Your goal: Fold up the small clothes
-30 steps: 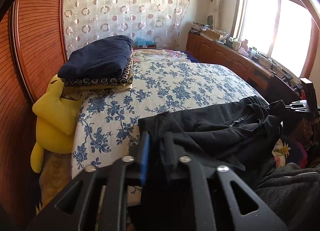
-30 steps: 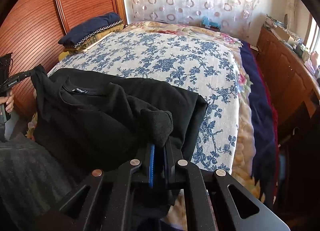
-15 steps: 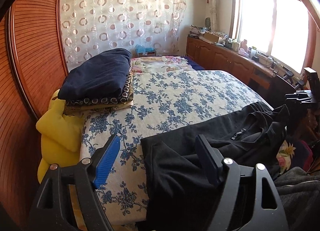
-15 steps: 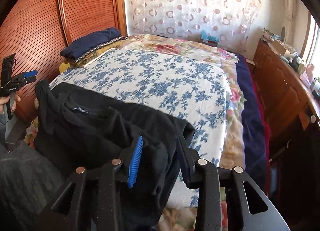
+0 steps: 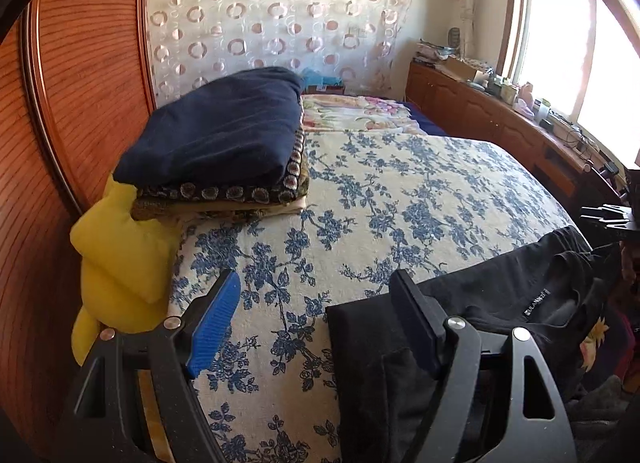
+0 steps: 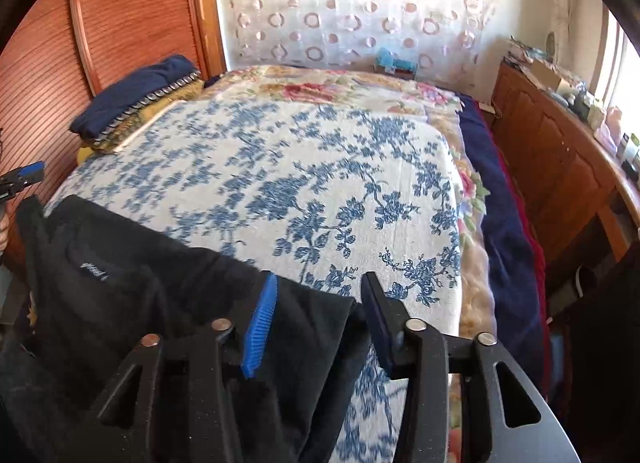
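Note:
A black top [image 5: 500,295] with a white neck label lies flat on the near edge of the blue-flowered bedspread [image 5: 400,191]. My left gripper [image 5: 316,319] stands open at the garment's left corner, and only the bedspread and that cloth edge lie between its pads. My right gripper [image 6: 318,323] is opening at the other corner. The black top [image 6: 140,283] still lies loose between its fingers, and the pads do not press on it. Each view shows the other gripper at its edge: the right gripper [image 5: 608,217] and the left gripper [image 6: 24,175].
A stack of folded blankets [image 5: 216,143] with a navy one on top sits at the bed's far left, beside a yellow plush toy [image 5: 120,255]. A ribbed wooden panel [image 5: 60,103] runs along the left. A cluttered wooden cabinet [image 5: 500,119] lines the window side.
A second ago both grippers were shut on the black top's edge. Both have opened and let it go, and the garment now lies spread on the bed. The left gripper shifted left.

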